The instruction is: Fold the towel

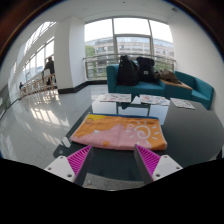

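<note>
An orange towel with pink patches lies spread flat on a dark low table, just ahead of my fingers. My gripper is open and empty, raised above the table's near edge. Its two magenta pads stand wide apart, one at each side of the towel's near edge, not touching it.
Beyond the towel stands a glass coffee table with papers on it. A teal sofa with dark bags runs along the windows behind it. A person stands far off at the left. Shiny open floor lies to the left.
</note>
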{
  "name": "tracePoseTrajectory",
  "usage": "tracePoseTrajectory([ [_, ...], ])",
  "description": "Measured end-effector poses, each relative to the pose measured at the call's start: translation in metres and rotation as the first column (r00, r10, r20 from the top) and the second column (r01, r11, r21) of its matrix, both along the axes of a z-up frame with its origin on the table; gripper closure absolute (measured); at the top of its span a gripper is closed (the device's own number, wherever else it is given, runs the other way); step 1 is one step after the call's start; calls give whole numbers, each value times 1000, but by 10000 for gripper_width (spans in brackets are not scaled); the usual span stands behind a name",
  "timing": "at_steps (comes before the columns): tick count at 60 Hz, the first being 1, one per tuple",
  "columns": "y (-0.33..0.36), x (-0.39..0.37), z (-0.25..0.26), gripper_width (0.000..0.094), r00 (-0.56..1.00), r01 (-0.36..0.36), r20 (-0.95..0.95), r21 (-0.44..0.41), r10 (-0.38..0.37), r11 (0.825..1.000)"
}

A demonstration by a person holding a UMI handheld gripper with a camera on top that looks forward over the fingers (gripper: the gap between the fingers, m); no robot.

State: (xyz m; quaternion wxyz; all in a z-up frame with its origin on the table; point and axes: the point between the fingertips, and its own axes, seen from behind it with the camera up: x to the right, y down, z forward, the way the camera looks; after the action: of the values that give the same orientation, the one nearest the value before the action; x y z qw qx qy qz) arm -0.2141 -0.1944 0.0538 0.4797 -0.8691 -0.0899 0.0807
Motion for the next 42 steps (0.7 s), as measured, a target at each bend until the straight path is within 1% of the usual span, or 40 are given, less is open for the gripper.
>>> tracePoseTrajectory([
  [5, 34, -57, -5, 115, 999, -45, -14, 15, 45, 999],
  [6, 23, -62, 10, 121, 998, -57, -19, 6, 57, 998],
  [7, 41, -73, -2, 130, 998, -61, -14, 8, 61, 998],
  [11, 68, -108, -14, 173, 997, -77, -12, -6, 77, 997],
  [13, 70, -121, -14, 187, 996, -91, -8, -17, 91, 996],
  [18, 104, -145, -33, 239, 995, -100, 20, -29, 100, 995],
  [21, 110, -155, -43, 261, 994, -102, 40, -46, 104, 994],
  [24, 118, -163, -53, 308, 993, -105, 52, -66, 109, 992],
  [26, 120, -166, -60, 352, 992, -104, 61, -84, 110, 991],
  [28, 126, -160, -61, 398, 990, -97, 94, -63, 102, 993],
  [32, 124, -162, -62, 572, 984, -109, 135, -68, 118, 992],
  [35, 127, -156, -62, 713, 983, -88, 156, -69, 98, 994],
  [38, 131, -147, -62, 879, 977, -63, 199, -53, 72, 997],
  [39, 133, -144, -61, 902, 975, -56, 213, -44, 64, 997],
  [42, 134, -145, -61, 902, 976, -51, 209, -32, 56, 998],
])
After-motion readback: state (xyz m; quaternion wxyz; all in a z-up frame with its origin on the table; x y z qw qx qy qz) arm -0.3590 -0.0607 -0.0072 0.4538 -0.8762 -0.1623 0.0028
